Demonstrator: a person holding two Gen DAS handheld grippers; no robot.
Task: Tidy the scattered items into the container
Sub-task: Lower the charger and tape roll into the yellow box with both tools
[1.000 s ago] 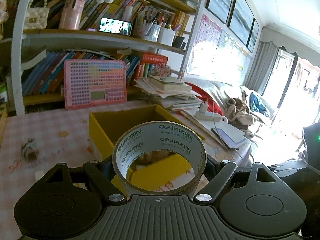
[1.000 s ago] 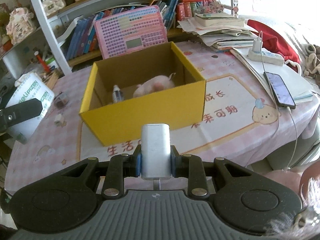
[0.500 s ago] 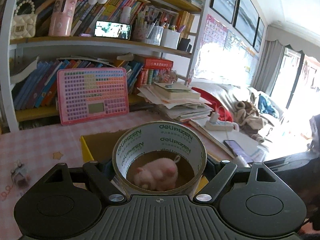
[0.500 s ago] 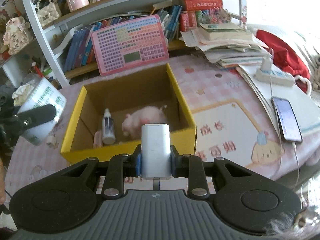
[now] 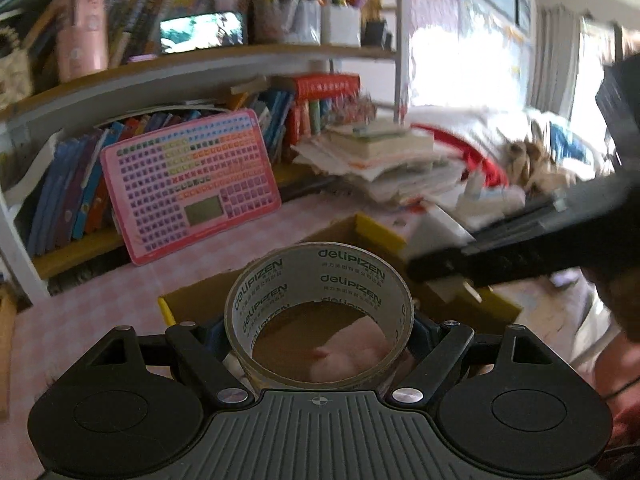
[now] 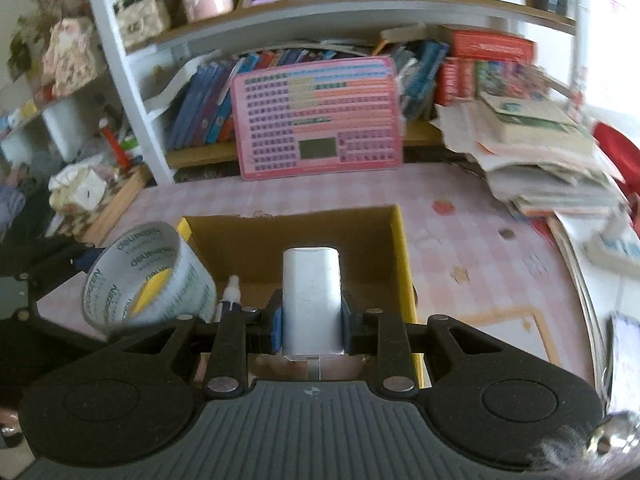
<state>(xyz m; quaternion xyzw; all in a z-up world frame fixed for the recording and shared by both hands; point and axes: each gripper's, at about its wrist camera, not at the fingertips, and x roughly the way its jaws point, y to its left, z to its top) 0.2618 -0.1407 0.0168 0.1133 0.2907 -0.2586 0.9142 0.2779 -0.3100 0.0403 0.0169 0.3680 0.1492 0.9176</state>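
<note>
My left gripper (image 5: 318, 332) is shut on a roll of clear tape (image 5: 318, 312) printed with green lettering. The roll hangs over the left end of the open yellow cardboard box (image 5: 380, 232). Through the roll I see a pink plush toy (image 5: 352, 356) lying inside the box. My right gripper (image 6: 311, 320) is shut on a white rounded block (image 6: 311, 300) and holds it above the box (image 6: 404, 256). In the right wrist view the tape roll (image 6: 148, 276) shows at the left, and a small white spray bottle (image 6: 230, 292) lies in the box.
A pink keyboard-style pad (image 6: 320, 116) leans against the bookshelf behind the box. A pile of papers and books (image 6: 536, 152) sits at the back right, with a power strip (image 6: 612, 244) and a phone (image 6: 624, 344) near the right table edge.
Both grippers have moved in over the yellow box with their loads still held. The tape roll came in from the left. The right gripper now shows close at the right of the left wrist view.
</note>
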